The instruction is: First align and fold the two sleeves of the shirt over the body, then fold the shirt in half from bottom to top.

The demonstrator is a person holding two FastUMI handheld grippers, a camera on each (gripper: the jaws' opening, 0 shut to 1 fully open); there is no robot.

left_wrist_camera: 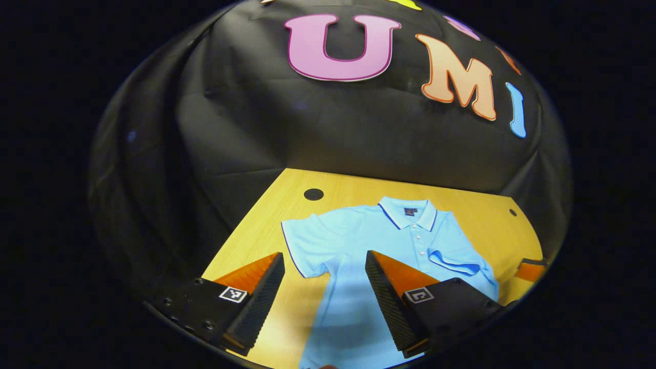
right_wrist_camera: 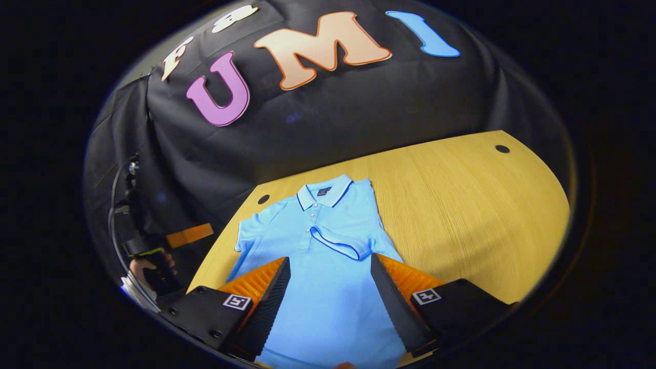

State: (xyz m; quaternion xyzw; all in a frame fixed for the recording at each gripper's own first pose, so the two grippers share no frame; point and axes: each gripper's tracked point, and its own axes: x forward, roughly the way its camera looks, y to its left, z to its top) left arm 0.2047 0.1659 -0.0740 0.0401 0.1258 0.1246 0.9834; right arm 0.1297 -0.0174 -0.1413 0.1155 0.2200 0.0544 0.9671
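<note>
Here, a light blue polo shirt [left_wrist_camera: 379,241] is lying face up on the wooden table [left_wrist_camera: 266,215], its collar [left_wrist_camera: 410,211] pointing toward the black booth wall. Taking the shirt as the landmark and going from left to right: in the left gripper view, the left sleeve [left_wrist_camera: 302,243] is lying spread flat out from the body, untouched, while the right sleeve [left_wrist_camera: 453,262] is lying folded across the chest just below the 3 buttons. The left gripper [left_wrist_camera: 325,279] is hovering above the shirt's lower left part with its 2 fingers spread wide apart, gripping nothing. In the right gripper view, the right gripper [right_wrist_camera: 330,284] is hanging over the shirt's lower body, its 2 fingers likewise standing apart and empty, with the folded sleeve just beyond them. Far off the shirt's left edge, a hand [right_wrist_camera: 148,269] is holding a dark handle.
</note>
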